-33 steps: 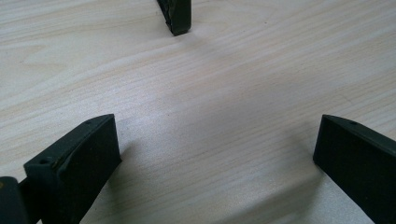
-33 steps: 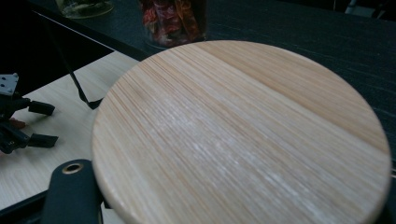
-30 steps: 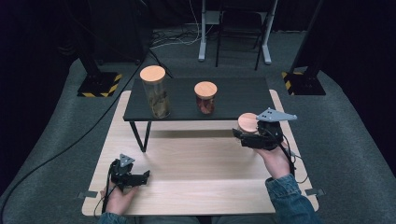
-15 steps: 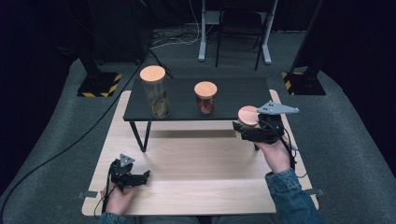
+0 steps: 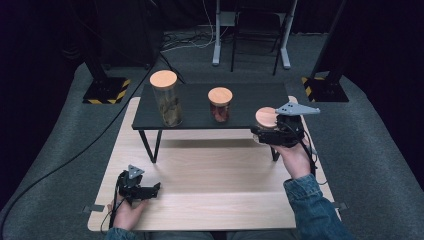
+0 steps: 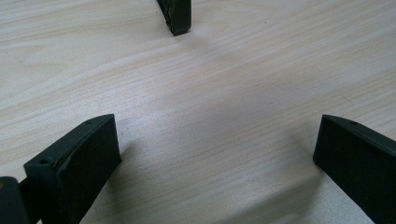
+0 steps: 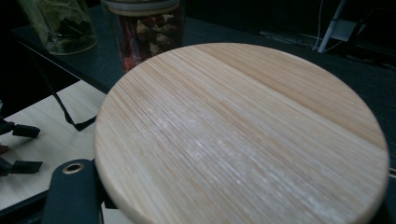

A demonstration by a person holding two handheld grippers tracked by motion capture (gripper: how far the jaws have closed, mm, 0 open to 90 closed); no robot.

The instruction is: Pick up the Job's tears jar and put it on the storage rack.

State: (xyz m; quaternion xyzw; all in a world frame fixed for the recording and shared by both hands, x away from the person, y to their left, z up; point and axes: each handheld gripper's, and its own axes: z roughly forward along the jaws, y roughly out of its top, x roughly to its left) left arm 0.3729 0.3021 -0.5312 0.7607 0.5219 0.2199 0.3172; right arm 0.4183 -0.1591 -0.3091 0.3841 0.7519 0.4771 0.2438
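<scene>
Two jars (image 5: 167, 99) (image 5: 220, 104) — leaves, red bits.

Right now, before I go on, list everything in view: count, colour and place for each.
Held jar: one, wooden lid, at black shelf's right end, in right gripper.
Tall jar: one, clear, wooden lid, shelf left.
Short jar: one, reddish contents, shelf middle.
Black shelf: one, standing on the table.
Table: one, light wood.
Left gripper: black, open, near table's front left.
Right gripper: black, at the held jar.
</scene>
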